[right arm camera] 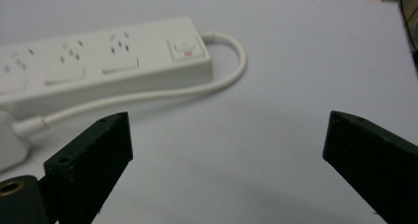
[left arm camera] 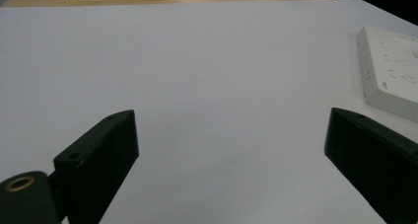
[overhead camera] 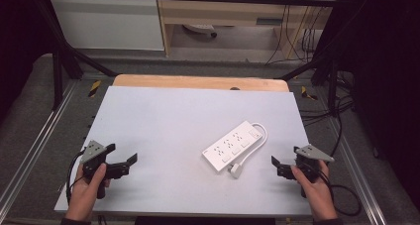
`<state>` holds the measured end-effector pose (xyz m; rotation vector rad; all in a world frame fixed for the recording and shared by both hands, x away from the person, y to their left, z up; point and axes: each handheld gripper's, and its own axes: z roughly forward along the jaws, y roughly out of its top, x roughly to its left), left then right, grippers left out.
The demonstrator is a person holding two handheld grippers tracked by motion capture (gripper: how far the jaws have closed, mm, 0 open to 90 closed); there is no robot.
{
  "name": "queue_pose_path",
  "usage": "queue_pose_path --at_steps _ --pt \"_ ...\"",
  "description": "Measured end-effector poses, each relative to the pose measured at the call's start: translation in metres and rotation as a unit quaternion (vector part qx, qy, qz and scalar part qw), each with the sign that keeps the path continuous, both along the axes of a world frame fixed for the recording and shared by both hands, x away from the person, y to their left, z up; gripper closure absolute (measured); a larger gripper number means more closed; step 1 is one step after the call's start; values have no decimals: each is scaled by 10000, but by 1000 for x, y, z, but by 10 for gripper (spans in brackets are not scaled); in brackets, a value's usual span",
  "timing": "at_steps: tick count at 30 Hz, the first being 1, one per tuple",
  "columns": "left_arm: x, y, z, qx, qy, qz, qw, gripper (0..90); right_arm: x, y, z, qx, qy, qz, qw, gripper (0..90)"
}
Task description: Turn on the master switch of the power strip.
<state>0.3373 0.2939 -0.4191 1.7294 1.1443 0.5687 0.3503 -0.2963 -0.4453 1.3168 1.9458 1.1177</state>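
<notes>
Wide-open right claw [right arm camera: 229,150] — white power strip [right arm camera: 98,66] just beyond, cord [right arm camera: 217,81] between.

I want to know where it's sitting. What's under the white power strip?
The power strip lies flat on the pale table sheet, with its cable looping beside it to the plug. Whatever lies right under its body is covered. Both tools are apart from it.

Bare sheet is lying between the left gripper [overhead camera: 121,154] and the power strip [overhead camera: 233,145], nothing blocking there. The right gripper [overhead camera: 275,164] is facing the strip's cord [overhead camera: 251,150] and plug [overhead camera: 236,170], lying just beside the strip's near side, with both sets of jaws standing wide apart.
</notes>
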Motion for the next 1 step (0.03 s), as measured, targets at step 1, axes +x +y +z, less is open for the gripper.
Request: queue_pose_path --at_steps 1 --pt "0 0 0 3 0 -4 10000 62 2 1 -3 -57 106 6 9999 49"
